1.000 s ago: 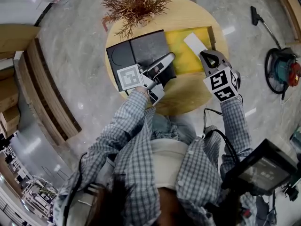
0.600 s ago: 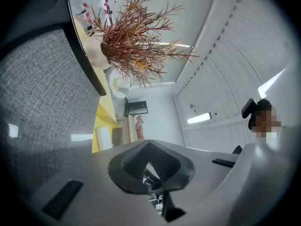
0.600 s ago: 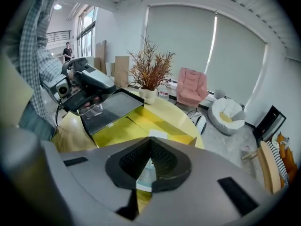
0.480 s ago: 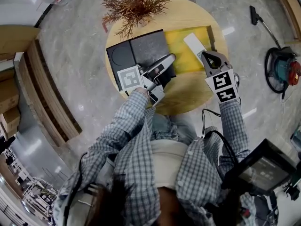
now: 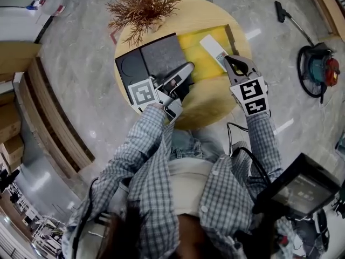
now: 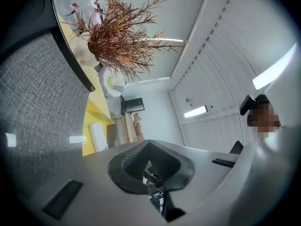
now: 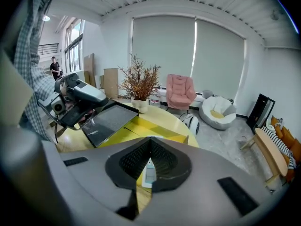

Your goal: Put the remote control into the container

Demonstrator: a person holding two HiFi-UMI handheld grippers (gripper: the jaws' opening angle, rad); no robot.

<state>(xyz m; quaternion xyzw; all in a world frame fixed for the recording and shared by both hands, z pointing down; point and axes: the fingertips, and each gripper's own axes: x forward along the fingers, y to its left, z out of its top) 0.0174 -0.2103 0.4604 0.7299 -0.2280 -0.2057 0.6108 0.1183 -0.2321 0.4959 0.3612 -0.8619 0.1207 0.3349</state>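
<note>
A white remote control point(image 5: 213, 49) lies slantwise in the yellow-lined container point(image 5: 193, 63) on the round wooden table point(image 5: 207, 104). My right gripper point(image 5: 230, 63) is shut, its tips at the remote's near end; I cannot tell whether they pinch it. Through the right gripper's shut jaws the remote point(image 7: 149, 173) shows just ahead, over the container's yellow floor point(image 7: 120, 135). My left gripper point(image 5: 186, 70) is shut and lies over the near right edge of the dark grey lid point(image 5: 159, 55). That textured lid point(image 6: 33, 107) fills the left of the left gripper view.
A dried brown plant point(image 5: 141, 7) stands at the table's far edge behind the lid. On the stone floor to the right sits a vacuum cleaner point(image 5: 318, 72). Wooden shelving point(image 5: 54, 112) runs along the left. A pink armchair point(image 7: 181, 92) stands beyond the table.
The right gripper and the remote have shifted a little to the left, further over the yellow container. The left gripper stays on the lid.
</note>
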